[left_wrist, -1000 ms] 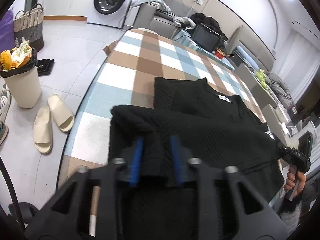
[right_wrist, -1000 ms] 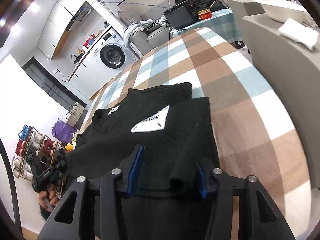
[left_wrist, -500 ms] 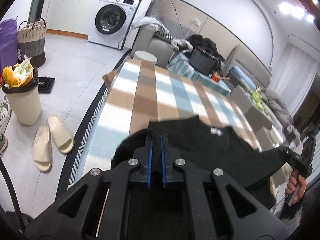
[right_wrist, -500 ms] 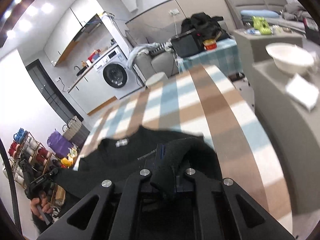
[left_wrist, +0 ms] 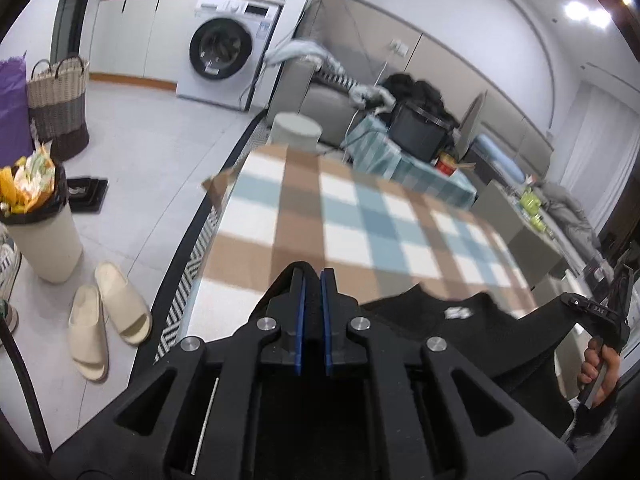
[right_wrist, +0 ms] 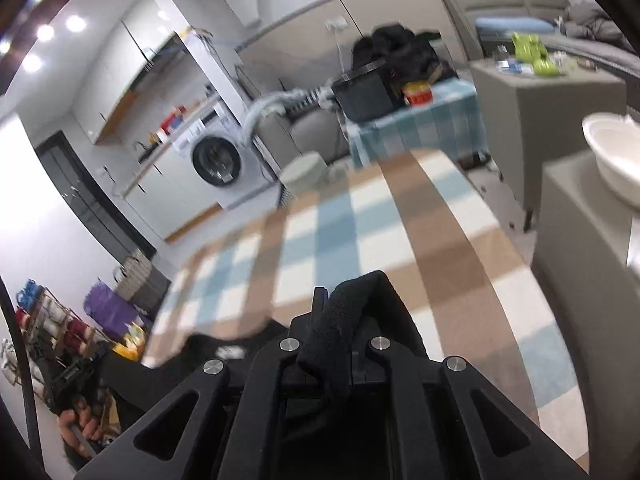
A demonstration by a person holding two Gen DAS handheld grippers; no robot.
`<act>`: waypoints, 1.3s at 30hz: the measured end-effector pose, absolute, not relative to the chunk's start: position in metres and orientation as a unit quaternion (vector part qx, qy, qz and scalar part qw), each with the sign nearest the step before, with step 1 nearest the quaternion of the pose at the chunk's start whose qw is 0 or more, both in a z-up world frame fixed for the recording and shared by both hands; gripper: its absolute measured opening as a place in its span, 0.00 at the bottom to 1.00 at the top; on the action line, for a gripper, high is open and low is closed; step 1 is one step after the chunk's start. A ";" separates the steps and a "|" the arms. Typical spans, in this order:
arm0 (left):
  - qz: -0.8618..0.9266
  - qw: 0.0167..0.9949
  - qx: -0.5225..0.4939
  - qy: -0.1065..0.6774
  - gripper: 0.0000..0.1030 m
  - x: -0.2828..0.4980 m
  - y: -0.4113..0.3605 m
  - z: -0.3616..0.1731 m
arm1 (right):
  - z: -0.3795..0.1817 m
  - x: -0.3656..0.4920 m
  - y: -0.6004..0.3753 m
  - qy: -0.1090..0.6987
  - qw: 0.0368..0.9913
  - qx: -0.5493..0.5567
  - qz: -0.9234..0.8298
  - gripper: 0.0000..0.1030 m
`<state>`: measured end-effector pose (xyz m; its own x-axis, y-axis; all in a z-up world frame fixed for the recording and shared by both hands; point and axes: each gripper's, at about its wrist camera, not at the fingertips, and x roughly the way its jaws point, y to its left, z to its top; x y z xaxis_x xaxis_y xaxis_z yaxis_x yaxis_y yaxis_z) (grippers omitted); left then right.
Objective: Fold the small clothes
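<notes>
Mid-fold: both hand-held grippers, left (left_wrist: 312, 280) and right (right_wrist: 326, 300), clamped on sweater (left_wrist: 460, 320) hem, lifted above checked worktop (left_wrist: 360, 216), sweater bottom centre of frame. Next, probably: carry hem forward to collar, lower, release evenly.

Setting: we take this for a home, an open living room joined to a laundry corner. We note a front-loading washing machine (left_wrist: 221, 50) under a counter with white cupboards, a grey sofa (left_wrist: 320, 96) strewn with clothes, a woven basket (left_wrist: 59, 108), a full bin (left_wrist: 38, 224) and a pair of slippers (left_wrist: 108, 320) on the tiled floor. The work surface is a checked tablecloth (left_wrist: 360, 224) (brown, blue, white). A shoe rack (right_wrist: 48, 328) stands by the wall.
</notes>
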<state>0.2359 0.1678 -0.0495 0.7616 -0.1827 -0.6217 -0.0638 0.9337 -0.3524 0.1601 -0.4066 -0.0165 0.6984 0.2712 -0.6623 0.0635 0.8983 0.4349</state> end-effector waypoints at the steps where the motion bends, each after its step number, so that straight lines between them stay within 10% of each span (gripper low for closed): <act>1: -0.029 0.918 -0.178 0.352 0.04 0.238 0.169 -0.059 | -0.025 0.159 -0.409 0.393 0.892 0.217 0.056 0.06; 25: -0.026 0.910 -0.185 0.371 0.04 0.289 0.169 -0.076 | -0.033 0.209 -0.406 0.410 0.889 0.201 0.035 0.06; 39: -0.029 0.875 -0.242 0.418 0.06 0.318 0.181 -0.113 | -0.081 0.234 -0.446 0.446 0.805 0.382 0.086 0.13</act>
